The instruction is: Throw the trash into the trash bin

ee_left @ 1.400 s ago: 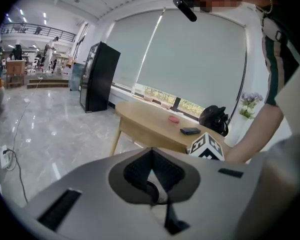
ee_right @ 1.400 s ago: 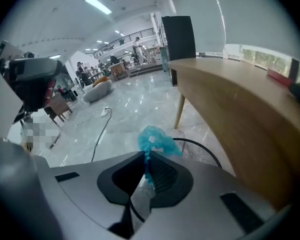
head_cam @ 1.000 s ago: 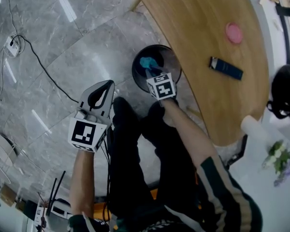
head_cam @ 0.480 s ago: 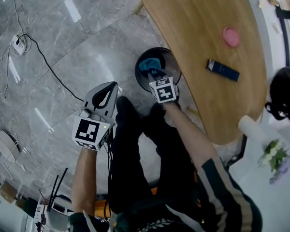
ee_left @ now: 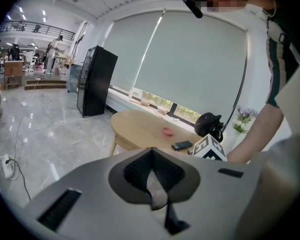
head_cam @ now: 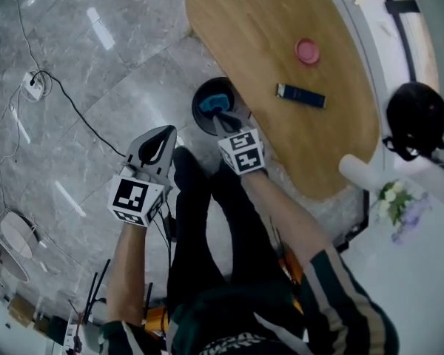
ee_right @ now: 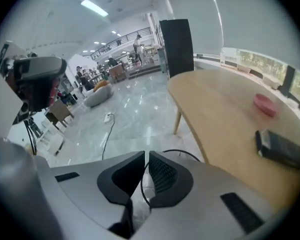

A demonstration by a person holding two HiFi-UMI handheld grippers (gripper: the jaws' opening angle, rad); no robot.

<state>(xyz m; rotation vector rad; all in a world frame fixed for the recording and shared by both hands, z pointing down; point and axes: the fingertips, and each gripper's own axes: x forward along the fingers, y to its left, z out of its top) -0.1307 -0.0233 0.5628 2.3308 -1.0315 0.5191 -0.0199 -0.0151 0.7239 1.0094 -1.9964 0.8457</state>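
The black round trash bin (head_cam: pixel 201 117) stands on the grey floor beside the wooden table (head_cam: pixel 281 43). A crumpled blue piece of trash (head_cam: pixel 213 100) lies inside it. My right gripper (head_cam: pixel 223 118) hangs over the bin's near rim and points down. Its jaws have just been closing and now stand together with nothing between them (ee_right: pixel 146 154). My left gripper (head_cam: pixel 164 132) is held to the left of the bin, apart from it. It is shut and empty in the left gripper view (ee_left: pixel 151 150).
A pink dish (head_cam: pixel 307 51) and a dark blue flat case (head_cam: pixel 301 95) lie on the table. A power strip with a black cable (head_cam: pixel 34 85) lies on the floor at left. The person's legs (head_cam: pixel 207 220) stand just before the bin.
Both grippers have risen. The right gripper has come up off the blue trash, which stays in the bin. The head view has pulled back.
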